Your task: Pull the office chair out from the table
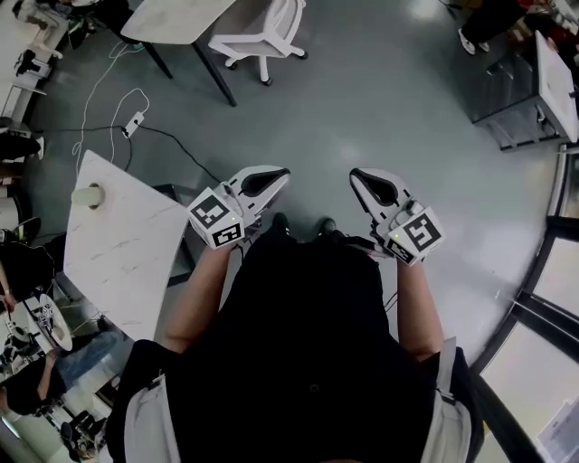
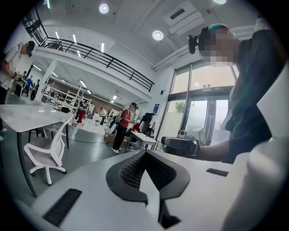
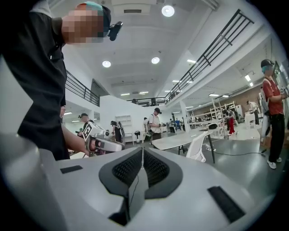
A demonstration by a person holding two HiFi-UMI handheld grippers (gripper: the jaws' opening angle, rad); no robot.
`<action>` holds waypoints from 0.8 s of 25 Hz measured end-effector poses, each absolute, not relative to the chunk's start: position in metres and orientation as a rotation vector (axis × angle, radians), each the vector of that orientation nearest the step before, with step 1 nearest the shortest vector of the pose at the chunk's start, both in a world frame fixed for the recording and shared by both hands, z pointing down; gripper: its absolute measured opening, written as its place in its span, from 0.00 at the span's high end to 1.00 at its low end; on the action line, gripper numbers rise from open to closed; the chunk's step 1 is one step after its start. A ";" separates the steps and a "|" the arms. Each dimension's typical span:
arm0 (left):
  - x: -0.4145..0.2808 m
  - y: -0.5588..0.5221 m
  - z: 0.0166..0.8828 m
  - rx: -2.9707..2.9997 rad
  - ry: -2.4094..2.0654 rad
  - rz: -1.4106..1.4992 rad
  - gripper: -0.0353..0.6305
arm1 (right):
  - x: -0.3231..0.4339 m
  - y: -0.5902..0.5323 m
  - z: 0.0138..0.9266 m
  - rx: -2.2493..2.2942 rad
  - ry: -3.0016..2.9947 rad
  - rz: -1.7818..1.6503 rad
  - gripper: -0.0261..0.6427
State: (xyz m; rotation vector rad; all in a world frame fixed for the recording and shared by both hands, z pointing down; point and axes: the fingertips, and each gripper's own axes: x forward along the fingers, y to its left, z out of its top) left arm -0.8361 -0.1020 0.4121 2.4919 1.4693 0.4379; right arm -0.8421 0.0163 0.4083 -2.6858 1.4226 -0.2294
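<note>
White cable [image 1: 116, 65] trails the floor, upper left: trip risk. White swivel office chair [image 1: 262, 36] sits top centre, tucked at pale tabletop [image 1: 176, 16], well apart. Left gripper [image 1: 276, 175], right gripper [image 1: 359, 175]: jaws together, empty; shut jaws would only shove the chair.

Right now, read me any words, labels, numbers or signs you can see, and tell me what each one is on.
No text here can be read.
Marker cube on the left gripper: black-and-white squares only, no letters.
Marker cube on the right gripper: the same.
Blue sign beside the glass doors: too small to read.
</note>
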 end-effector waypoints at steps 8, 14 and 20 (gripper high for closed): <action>-0.834 -0.063 0.430 2.510 1.456 0.462 0.93 | -0.839 0.045 0.423 -2.689 1.468 -0.274 0.92; -0.823 -0.059 0.440 2.526 1.398 0.499 0.93 | -0.824 0.061 0.431 -2.664 1.474 -0.295 0.92; -0.784 -0.070 0.448 2.527 1.352 0.498 0.93 | -0.785 0.055 0.438 -2.653 1.457 -0.331 0.92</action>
